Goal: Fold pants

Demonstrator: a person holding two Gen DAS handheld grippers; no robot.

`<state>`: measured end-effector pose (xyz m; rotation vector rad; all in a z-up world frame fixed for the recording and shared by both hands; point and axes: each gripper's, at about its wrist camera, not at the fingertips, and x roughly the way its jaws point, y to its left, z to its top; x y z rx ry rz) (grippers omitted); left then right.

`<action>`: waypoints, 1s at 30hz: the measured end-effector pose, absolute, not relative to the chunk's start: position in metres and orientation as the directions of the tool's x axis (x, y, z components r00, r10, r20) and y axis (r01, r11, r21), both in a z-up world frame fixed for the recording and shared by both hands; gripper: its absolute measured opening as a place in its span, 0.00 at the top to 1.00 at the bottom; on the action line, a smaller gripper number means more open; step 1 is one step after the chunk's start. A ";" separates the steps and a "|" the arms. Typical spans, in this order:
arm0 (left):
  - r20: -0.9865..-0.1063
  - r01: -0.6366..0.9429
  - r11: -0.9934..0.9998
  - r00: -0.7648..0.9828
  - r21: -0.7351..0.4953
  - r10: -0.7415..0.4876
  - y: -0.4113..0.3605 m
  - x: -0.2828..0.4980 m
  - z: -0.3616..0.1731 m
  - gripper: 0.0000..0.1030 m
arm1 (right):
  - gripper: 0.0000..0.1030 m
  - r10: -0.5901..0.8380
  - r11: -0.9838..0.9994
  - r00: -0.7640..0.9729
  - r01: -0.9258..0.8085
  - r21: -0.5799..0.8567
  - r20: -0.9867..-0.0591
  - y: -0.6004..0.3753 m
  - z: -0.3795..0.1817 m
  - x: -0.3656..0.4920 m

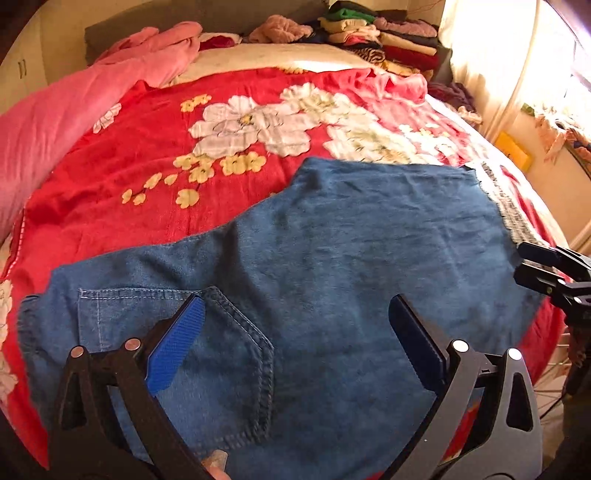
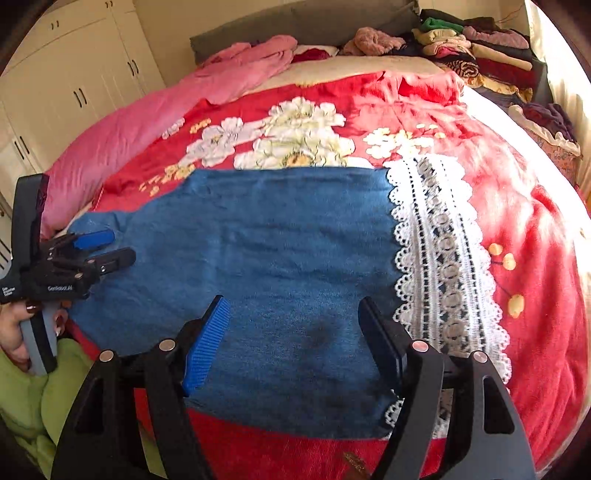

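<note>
Bed: covered by a red flowered blanket (image 2: pixel 524 229), with folded clothes (image 1: pixel 391 40) stacked at the far end.
Pants: blue denim pants (image 1: pixel 332 236) are laid flat on the blanket, lace hem (image 2: pixel 439 236) at the right.
Left gripper (image 1: pixel 295 314): jaws are spread wide above the back pocket (image 1: pixel 207 354), nothing gripped.
Right gripper (image 2: pixel 291 317): jaws are parted over the denim near the lace, nothing held.

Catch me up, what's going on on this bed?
A person is folding blue denim pants with lace-trimmed hems, spread flat on a red floral blanket. The left gripper hovers open over the back pocket end, the right gripper open over the hem end. Neither grips the fabric. The pants look already folded leg over leg; stacks of folded clothes sit by the headboard.
</note>
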<state>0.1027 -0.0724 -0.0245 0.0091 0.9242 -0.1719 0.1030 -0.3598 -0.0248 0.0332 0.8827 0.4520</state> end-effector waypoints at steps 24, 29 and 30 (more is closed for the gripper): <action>-0.753 0.310 0.950 0.618 -0.032 -0.227 -0.148 0.121 0.036 0.09 | 0.31 0.289 0.957 0.682 -0.203 0.206 -0.672 -0.452 0.015 0.077; -0.758 0.335 0.942 0.609 -0.021 -0.234 -0.167 0.132 0.040 0.09 | 0.31 0.286 0.958 0.688 -0.187 0.217 -0.667 -0.463 0.013 0.073; -0.758 0.339 0.941 0.610 -0.016 -0.233 -0.170 0.134 0.041 0.09 | 0.31 0.287 0.958 0.688 -0.186 0.220 -0.667 -0.464 0.012 0.073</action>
